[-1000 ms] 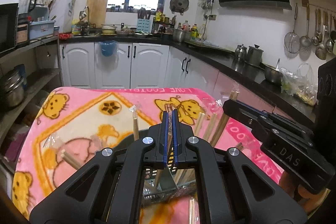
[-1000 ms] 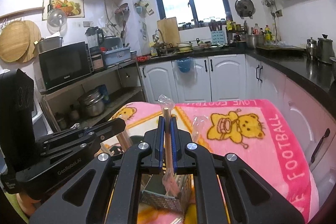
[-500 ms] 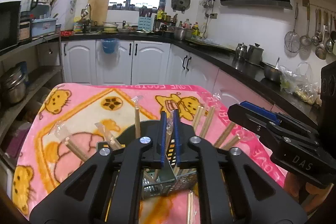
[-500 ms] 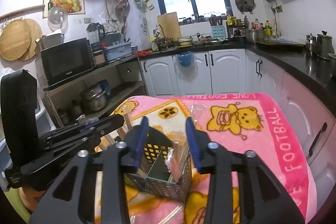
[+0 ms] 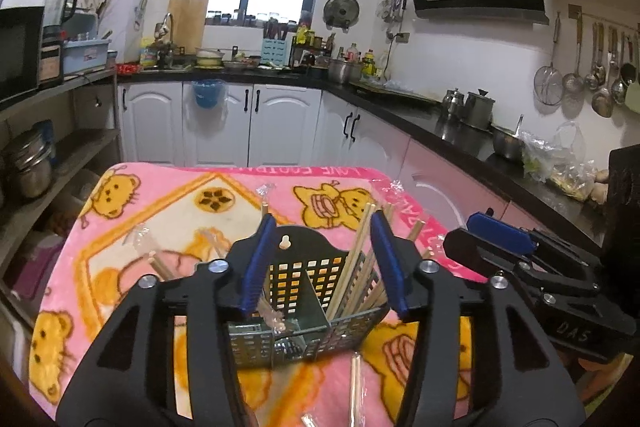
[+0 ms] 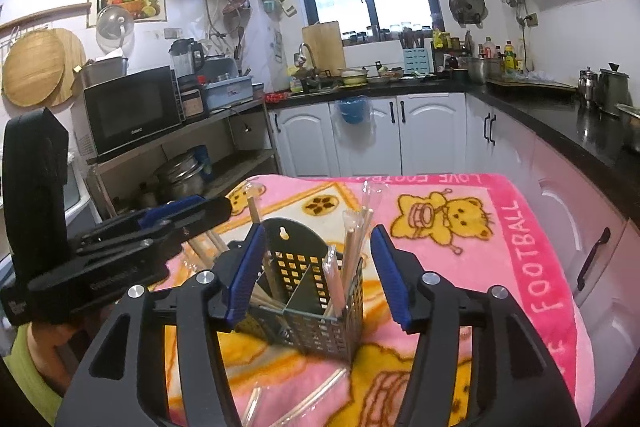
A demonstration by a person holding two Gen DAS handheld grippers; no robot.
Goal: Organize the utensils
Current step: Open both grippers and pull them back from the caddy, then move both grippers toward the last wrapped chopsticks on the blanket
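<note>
A black perforated utensil caddy (image 5: 308,311) with a middle divider stands on the pink teddy-bear blanket (image 5: 168,211). Several wrapped wooden chopsticks (image 5: 354,267) stand in its right compartment. My left gripper (image 5: 322,263) is open and empty, its blue pads either side of the caddy's top. In the right wrist view the caddy (image 6: 308,299) holds wrapped chopsticks (image 6: 352,247), and my right gripper (image 6: 316,267) is open and empty just above it. Each gripper shows in the other's view: the right gripper in the left wrist view (image 5: 532,279), the left gripper in the right wrist view (image 6: 132,243).
Loose wrapped chopsticks lie on the blanket in front of the caddy (image 5: 354,383) (image 6: 312,393) and behind it at left (image 5: 160,265). Kitchen counters (image 5: 440,123), white cabinets (image 5: 256,123) and a shelf with pots (image 6: 180,175) surround the table.
Both grippers opened. The chopsticks they held now stand in the caddy. Both grippers have drawn back a little.
</note>
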